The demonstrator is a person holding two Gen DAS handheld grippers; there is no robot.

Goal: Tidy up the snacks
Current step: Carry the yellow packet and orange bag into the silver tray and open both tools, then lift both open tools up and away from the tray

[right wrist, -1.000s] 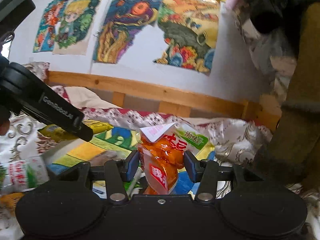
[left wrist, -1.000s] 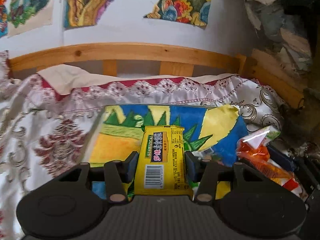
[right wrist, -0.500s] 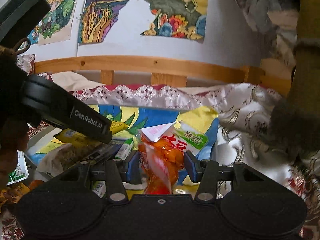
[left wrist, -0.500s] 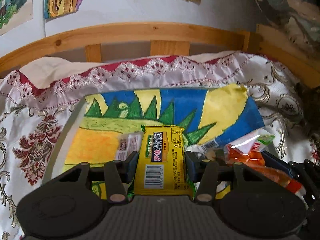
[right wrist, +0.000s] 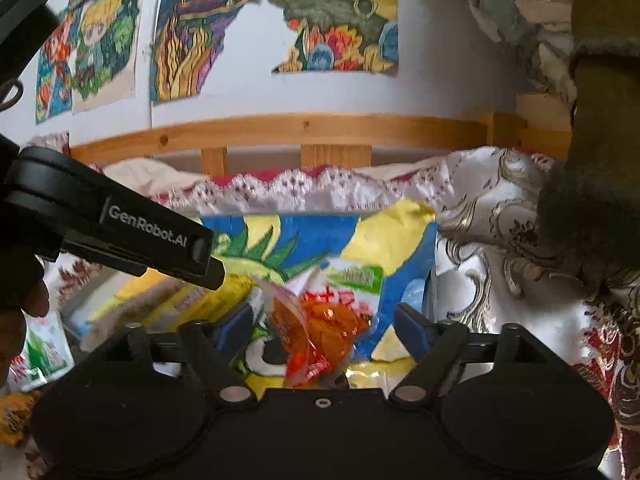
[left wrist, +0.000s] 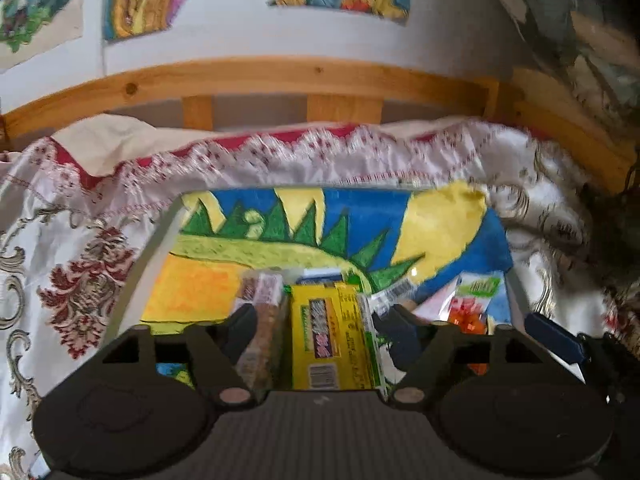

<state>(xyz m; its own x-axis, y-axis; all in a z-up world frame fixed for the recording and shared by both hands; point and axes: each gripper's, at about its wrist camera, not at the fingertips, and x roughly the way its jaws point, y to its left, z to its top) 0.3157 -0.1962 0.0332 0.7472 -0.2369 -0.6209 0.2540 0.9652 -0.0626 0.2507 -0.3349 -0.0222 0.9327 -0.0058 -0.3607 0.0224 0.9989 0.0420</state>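
A yellow snack packet (left wrist: 332, 340) lies in a shallow box lined with a colourful painting (left wrist: 360, 208), between the fingers of my left gripper (left wrist: 324, 320). Its jaws are opening and the pads stand off the packet's sides. A brownish packet (left wrist: 262, 312) lies beside the left finger. In the right wrist view an orange snack bag (right wrist: 320, 328) with a green-and-white top rests in the same box (right wrist: 312, 228). My right gripper (right wrist: 322, 320) is around it, jaws opening, with both pads clear of the bag. The orange bag (left wrist: 468, 312) also shows in the left wrist view.
The box sits on a patterned white and red cloth (left wrist: 80, 280) before a wooden rail (left wrist: 320, 76). More packets (right wrist: 40, 344) lie left of the box, near a hand (right wrist: 16, 320). The left gripper's body (right wrist: 120, 232) crosses the right wrist view. Dark fabric (right wrist: 592, 160) hangs at the right.
Both grippers sank toward the box and their jaws spread apart. The yellow packet and the orange bag, gripped before, now lie loose between the fingers.
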